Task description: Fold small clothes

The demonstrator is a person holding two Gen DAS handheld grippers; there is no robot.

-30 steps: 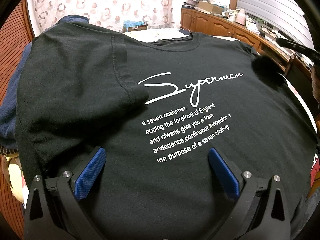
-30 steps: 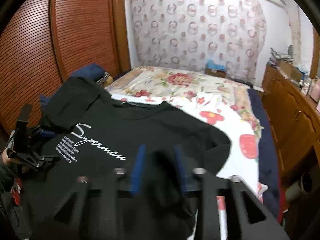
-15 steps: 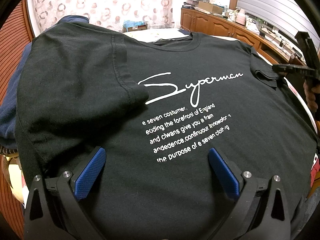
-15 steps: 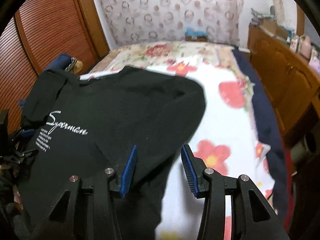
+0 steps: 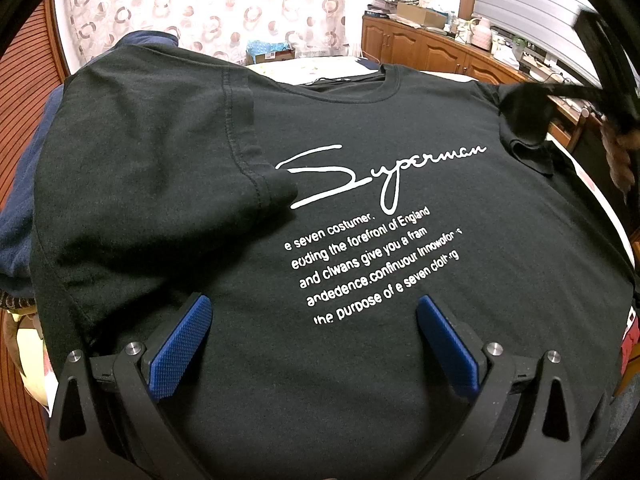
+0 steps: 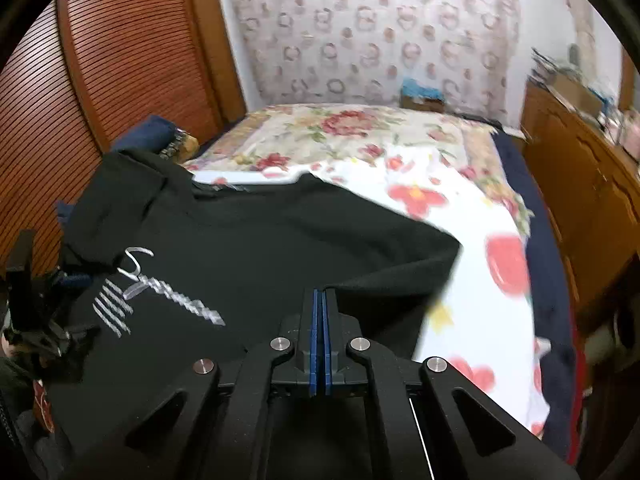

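A black T-shirt (image 5: 320,160) with white "Superman" print lies face up on the bed; its left sleeve is folded inward over the chest. My left gripper (image 5: 312,320) is open and empty, hovering over the shirt's lower part. My right gripper (image 6: 320,300) is shut on the shirt's right sleeve (image 6: 400,264) and lifts its edge; it also shows at the right edge of the left wrist view (image 5: 576,92), holding the raised sleeve (image 5: 524,120). The shirt (image 6: 240,260) spreads to the left in the right wrist view.
The bed has a floral sheet (image 6: 460,200). A dark blue garment (image 5: 24,208) lies under the shirt at left. Wooden cabinets (image 5: 420,48) stand along the right, a louvred wooden door (image 6: 120,60) at left, a patterned curtain (image 6: 360,32) behind.
My right gripper, open half a second ago, has closed on the shirt's right sleeve and raised it. The left gripper has not moved.
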